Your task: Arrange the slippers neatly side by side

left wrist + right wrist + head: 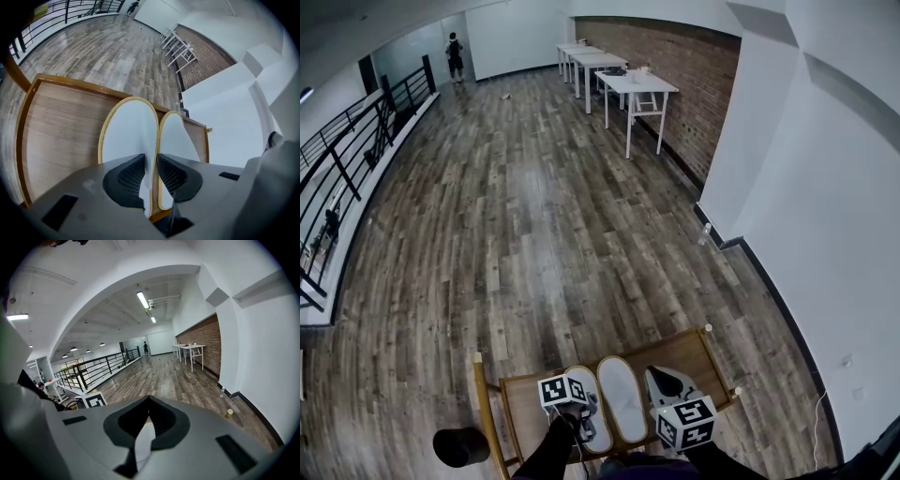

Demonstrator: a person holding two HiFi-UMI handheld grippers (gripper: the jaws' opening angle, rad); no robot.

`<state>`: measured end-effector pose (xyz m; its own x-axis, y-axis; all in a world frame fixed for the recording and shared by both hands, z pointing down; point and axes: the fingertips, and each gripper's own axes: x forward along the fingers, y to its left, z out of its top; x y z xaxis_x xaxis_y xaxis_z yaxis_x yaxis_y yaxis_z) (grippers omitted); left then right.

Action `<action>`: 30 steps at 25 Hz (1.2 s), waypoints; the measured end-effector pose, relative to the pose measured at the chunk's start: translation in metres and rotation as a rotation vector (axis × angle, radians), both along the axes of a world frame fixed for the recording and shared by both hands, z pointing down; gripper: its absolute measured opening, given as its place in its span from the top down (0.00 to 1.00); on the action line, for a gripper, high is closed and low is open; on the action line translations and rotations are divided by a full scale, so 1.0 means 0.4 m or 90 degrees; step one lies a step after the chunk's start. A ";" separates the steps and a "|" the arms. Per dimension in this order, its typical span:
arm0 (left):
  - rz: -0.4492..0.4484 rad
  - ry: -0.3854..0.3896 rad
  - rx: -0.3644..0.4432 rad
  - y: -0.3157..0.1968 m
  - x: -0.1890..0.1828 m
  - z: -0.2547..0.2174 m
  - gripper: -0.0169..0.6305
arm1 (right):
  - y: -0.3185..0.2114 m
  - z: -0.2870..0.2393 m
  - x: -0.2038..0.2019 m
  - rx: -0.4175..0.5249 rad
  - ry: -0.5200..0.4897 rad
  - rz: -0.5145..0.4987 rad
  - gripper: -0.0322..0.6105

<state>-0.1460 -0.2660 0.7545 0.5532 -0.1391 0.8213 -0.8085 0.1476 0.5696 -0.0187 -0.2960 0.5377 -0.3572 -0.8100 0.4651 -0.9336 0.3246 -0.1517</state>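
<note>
Two white slippers with tan rims lie side by side, toes pointing away, on a wooden table (520,412) with a raised edge. The left slipper (129,131) touches the right slipper (177,138) along its inner side. My left gripper (151,176) straddles the left slipper's inner heel edge; a gap shows beside the right pad, so it stands open. In the head view the left gripper (586,424) sits over the left slipper (584,382), next to the right slipper (622,398). My right gripper (149,404) is lifted and points out at the room, its tips touching. It (664,382) hovers right of the pair.
A dark round object (461,446) sits left of the table on the plank floor. A white wall (825,234) runs close on the right, with a small bottle (704,233) at its foot. White tables (637,84) line the brick wall far off. A black railing (347,159) borders the left.
</note>
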 end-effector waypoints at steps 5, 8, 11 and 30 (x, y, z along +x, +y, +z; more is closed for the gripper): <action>-0.005 -0.001 0.009 0.008 -0.011 -0.014 0.88 | 0.003 -0.003 -0.011 0.004 -0.003 -0.007 0.95; 0.007 -0.003 0.027 0.015 -0.021 -0.034 0.88 | 0.006 -0.006 -0.025 0.006 -0.005 -0.013 0.95; 0.023 -0.013 0.070 0.013 -0.029 -0.074 0.88 | 0.011 -0.006 -0.035 0.007 -0.006 -0.019 0.95; -0.007 -0.295 0.771 -0.041 -0.063 -0.570 0.88 | 0.052 -0.017 -0.063 0.013 -0.018 -0.048 0.95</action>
